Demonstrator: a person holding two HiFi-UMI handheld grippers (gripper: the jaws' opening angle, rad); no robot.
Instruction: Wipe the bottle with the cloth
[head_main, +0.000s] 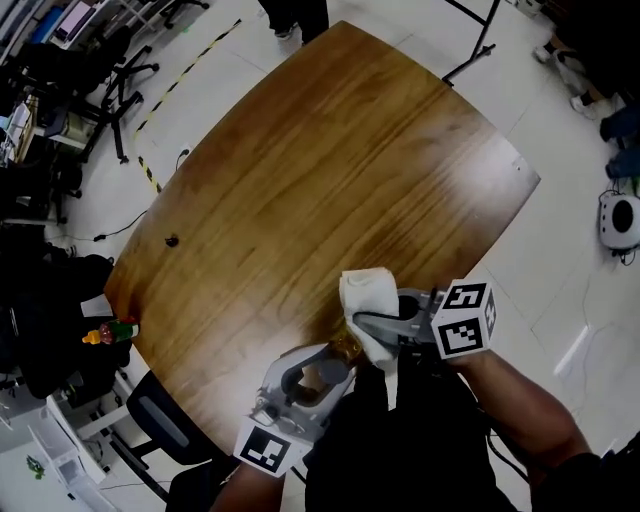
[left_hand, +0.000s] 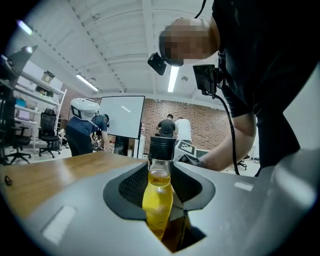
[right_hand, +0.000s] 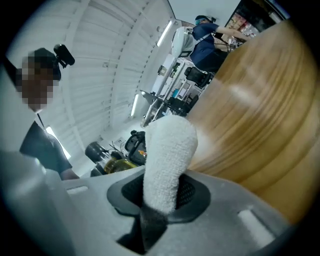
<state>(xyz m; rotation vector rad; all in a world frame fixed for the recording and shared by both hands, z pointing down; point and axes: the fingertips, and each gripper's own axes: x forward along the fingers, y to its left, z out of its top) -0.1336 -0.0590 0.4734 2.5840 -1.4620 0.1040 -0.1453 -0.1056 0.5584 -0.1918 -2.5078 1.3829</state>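
Note:
A small clear bottle (left_hand: 158, 195) of yellow liquid with a black cap stands upright between the jaws of my left gripper (left_hand: 159, 186), which is shut on its body. In the head view the left gripper (head_main: 333, 362) holds the bottle (head_main: 346, 348) over the table's near edge. My right gripper (head_main: 364, 323) is shut on a white cloth (head_main: 366, 295), right beside the bottle's top. The right gripper view shows the folded cloth (right_hand: 168, 160) sticking up out of the right gripper (right_hand: 162, 192), with the bottle (right_hand: 107, 157) just to its left.
The wooden table (head_main: 330, 180) stretches away from me, with a small dark speck (head_main: 172, 241) near its left edge. A small colourful bottle (head_main: 110, 333) lies off the table at the left, by a dark chair (head_main: 165, 425). People stand in the background.

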